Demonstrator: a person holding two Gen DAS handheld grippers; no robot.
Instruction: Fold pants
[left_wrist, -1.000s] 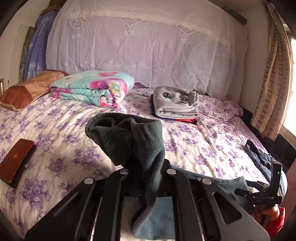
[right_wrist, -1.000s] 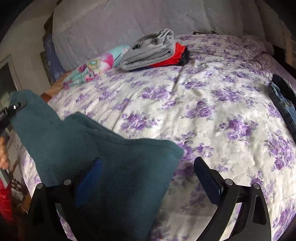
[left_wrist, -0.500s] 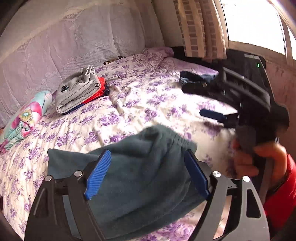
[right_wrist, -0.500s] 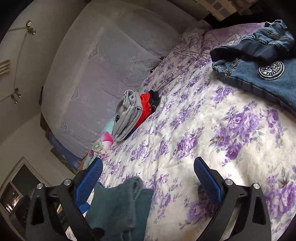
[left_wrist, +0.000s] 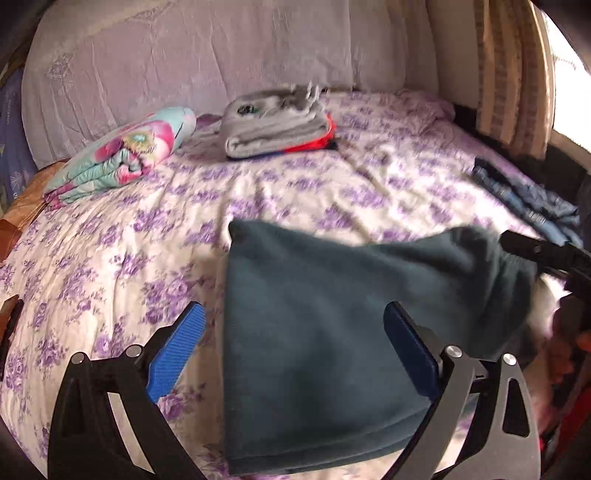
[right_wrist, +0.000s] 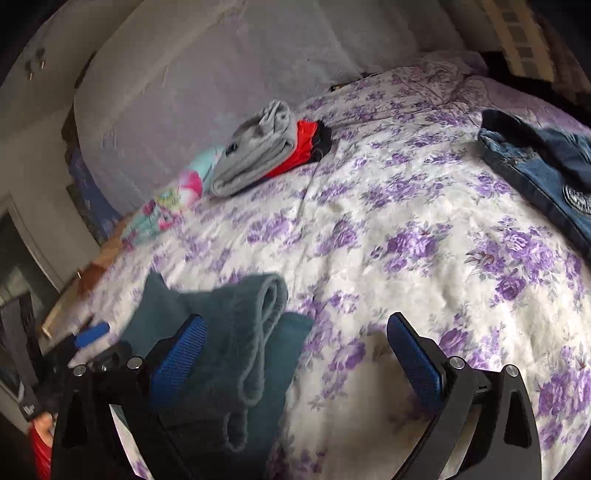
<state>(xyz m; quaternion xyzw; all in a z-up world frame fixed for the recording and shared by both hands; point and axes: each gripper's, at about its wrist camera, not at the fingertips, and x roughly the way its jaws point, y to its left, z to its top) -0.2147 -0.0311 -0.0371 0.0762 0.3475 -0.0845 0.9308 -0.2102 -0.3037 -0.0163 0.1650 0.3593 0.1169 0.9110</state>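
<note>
**Soft pants released on the bed, both tools open**

Pants (left_wrist: 325, 332) of dark teal fleece lie on the flowered bedsheet (left_wrist: 110, 258), at the near edge of the bed and just in front of both tools. In the left wrist view they look folded into a thick, flat packet with a rounded near edge. In the right wrist view the elastic waistband (right_wrist: 266, 314) is seen, bunched and partly standing up on the folded cloth.

The left tool (left_wrist: 295, 354) has just been opening and its jaws now stand wide. The pants lie between them, but the blue pads (left_wrist: 177, 347) do not press on the cloth, so it holds nothing. The right tool (right_wrist: 295, 358) is also wide open and empty; the pants lie beside its left finger, and mostly bare sheet is between the jaws. The right tool also shows at the right border of the left view, close to the raised corner of the pants.

The fabric seems light, soft and thick. It will probably sag and lose its shape when lifted at one point only, and it should not slip easily. A good place to take hold is likely the doubled edge or a corner, with both tools apart.
</note>
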